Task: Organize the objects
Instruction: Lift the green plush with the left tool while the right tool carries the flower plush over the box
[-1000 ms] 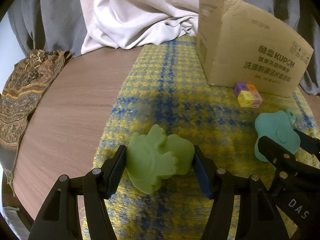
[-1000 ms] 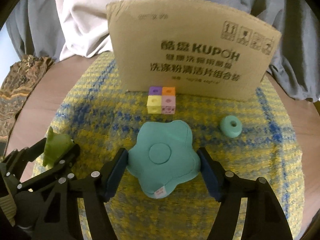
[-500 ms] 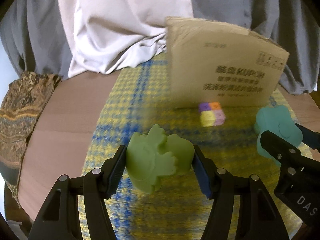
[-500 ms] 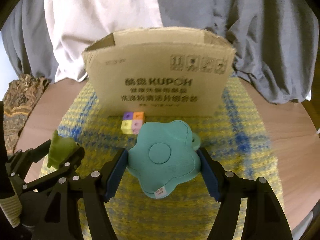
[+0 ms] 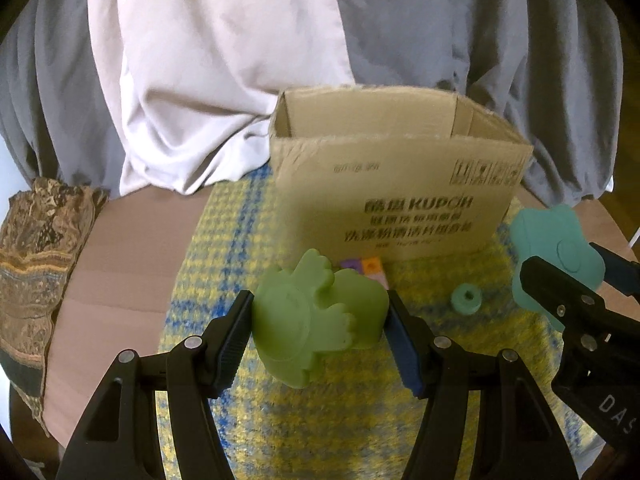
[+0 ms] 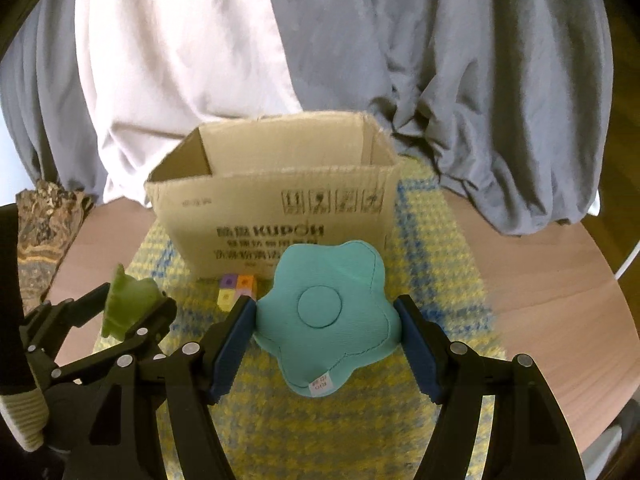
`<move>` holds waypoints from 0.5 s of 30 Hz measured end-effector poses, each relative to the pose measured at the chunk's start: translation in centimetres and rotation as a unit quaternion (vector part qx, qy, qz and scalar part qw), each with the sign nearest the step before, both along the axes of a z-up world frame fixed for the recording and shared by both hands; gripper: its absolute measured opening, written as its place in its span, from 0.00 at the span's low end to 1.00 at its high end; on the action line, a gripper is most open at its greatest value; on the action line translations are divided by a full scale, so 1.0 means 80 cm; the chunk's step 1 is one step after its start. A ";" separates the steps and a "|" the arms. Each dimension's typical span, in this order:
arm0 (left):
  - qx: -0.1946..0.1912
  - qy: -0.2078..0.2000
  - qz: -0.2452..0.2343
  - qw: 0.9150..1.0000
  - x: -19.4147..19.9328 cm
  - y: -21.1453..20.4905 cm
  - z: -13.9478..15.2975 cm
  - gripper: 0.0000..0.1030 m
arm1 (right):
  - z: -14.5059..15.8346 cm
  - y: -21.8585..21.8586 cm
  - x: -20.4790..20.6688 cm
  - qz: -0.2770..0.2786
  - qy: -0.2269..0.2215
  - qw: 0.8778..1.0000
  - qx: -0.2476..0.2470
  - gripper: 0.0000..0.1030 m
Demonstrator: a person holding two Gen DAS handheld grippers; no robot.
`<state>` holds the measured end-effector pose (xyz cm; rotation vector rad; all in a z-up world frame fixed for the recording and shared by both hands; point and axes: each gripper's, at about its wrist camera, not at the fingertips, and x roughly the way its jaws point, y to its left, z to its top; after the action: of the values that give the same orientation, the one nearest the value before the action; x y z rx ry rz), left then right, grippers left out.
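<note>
My left gripper is shut on a green frog toy and holds it above the yellow and blue cloth. My right gripper is shut on a teal flower-shaped cushion, also lifted; that cushion shows at the right of the left wrist view. An open cardboard box stands on the cloth ahead of both grippers, and it also shows in the right wrist view. Coloured cubes and a small teal ring lie on the cloth in front of the box.
The cloth lies on a round wooden table. A patterned brown fabric hangs over the table's left edge. Grey and white drapes hang behind the box.
Both grippers have risen with their toys and now look down over the box rim, so its open inside shows. The cubes and ring stay on the cloth.
</note>
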<state>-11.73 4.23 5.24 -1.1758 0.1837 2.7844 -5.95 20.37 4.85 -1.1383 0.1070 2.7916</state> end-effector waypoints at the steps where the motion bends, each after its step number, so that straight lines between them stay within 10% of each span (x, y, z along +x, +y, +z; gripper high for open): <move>1: 0.000 0.003 -0.002 1.000 -0.001 0.003 0.005 0.61 | 0.004 0.002 -0.001 -0.001 0.003 1.000 0.000 0.68; 15: 0.003 0.032 -0.017 0.999 -0.026 0.029 0.066 0.61 | 0.060 0.024 -0.018 -0.008 0.036 0.999 -0.001 0.68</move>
<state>-13.80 6.53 10.51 -1.0719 0.1995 2.7927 -7.39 22.31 9.68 -1.0320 0.1251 2.8201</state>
